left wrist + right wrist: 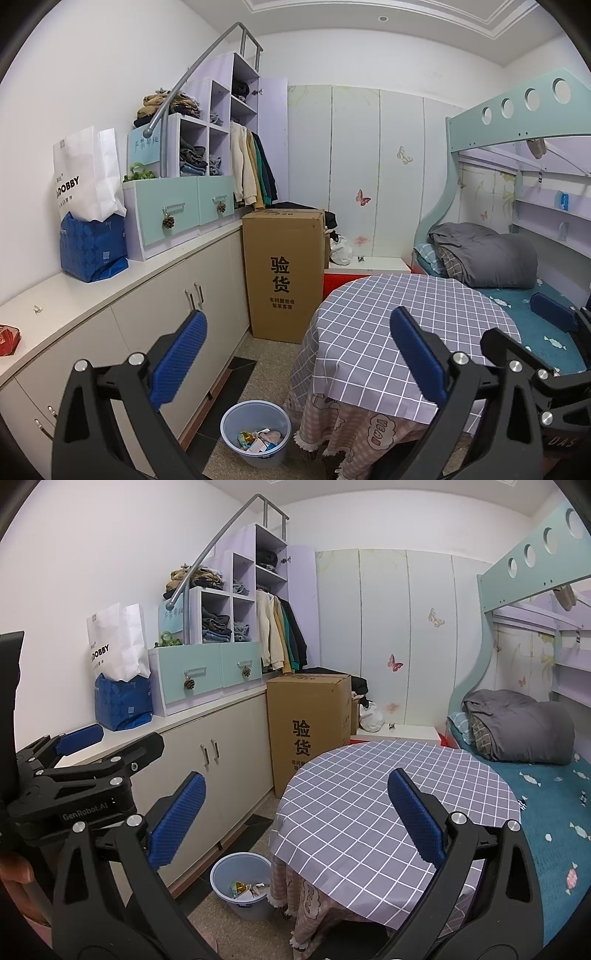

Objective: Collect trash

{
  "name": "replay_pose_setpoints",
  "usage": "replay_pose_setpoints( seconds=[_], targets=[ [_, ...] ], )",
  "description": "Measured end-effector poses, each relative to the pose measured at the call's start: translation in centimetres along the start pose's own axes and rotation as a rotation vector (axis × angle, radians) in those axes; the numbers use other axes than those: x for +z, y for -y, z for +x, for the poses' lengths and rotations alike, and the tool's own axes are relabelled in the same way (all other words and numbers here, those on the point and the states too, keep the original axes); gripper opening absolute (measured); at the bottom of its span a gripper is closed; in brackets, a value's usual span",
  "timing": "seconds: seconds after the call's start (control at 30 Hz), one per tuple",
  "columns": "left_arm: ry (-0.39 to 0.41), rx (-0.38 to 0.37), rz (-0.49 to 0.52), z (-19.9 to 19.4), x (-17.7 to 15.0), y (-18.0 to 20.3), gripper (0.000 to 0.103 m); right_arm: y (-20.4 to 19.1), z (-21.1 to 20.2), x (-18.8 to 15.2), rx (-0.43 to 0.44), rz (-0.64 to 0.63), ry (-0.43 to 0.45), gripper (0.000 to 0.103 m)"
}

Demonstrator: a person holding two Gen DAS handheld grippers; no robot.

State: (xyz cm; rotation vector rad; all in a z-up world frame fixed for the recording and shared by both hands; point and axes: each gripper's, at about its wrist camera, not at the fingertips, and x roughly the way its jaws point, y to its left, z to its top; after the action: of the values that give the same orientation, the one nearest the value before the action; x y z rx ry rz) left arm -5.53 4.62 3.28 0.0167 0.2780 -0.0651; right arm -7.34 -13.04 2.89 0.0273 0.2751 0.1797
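A light blue trash bin (255, 432) stands on the floor between the cabinet and the round table, with several wrappers and paper scraps (258, 439) inside. It also shows in the right wrist view (242, 884). My left gripper (295, 362) is open and empty, held above the bin and the table edge. My right gripper (295, 819) is open and empty over the table's near side. The left gripper also shows in the right wrist view (79, 738), at the left. A red packet (8, 339) lies on the countertop at the far left.
A round table with a grey checked cloth (399, 332) fills the middle. A tall cardboard box (282, 273) stands behind it. White cabinets (147, 317) with a countertop run along the left, holding bags (90, 221) and drawers. A bunk bed (517, 266) is at right.
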Motion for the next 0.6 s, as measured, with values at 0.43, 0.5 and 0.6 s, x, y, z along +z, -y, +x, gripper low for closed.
replay_pose_setpoints(
  seconds=[0.43,0.5,0.6],
  targets=[
    [-0.005,-0.002,0.002,0.03,-0.46,0.37,0.097,0.29,0.07,-0.02,0.004,0.002,-0.006,0.097],
    [-0.007,-0.003,0.004,0.02,-0.40,0.32,0.097,0.23,0.08,-0.04,0.004,0.003,-0.006,0.097],
    [-0.006,-0.005,0.005,0.00,-0.43,0.38,0.097,0.29,0.11,-0.03,0.004,0.003,-0.006,0.097]
  ],
)
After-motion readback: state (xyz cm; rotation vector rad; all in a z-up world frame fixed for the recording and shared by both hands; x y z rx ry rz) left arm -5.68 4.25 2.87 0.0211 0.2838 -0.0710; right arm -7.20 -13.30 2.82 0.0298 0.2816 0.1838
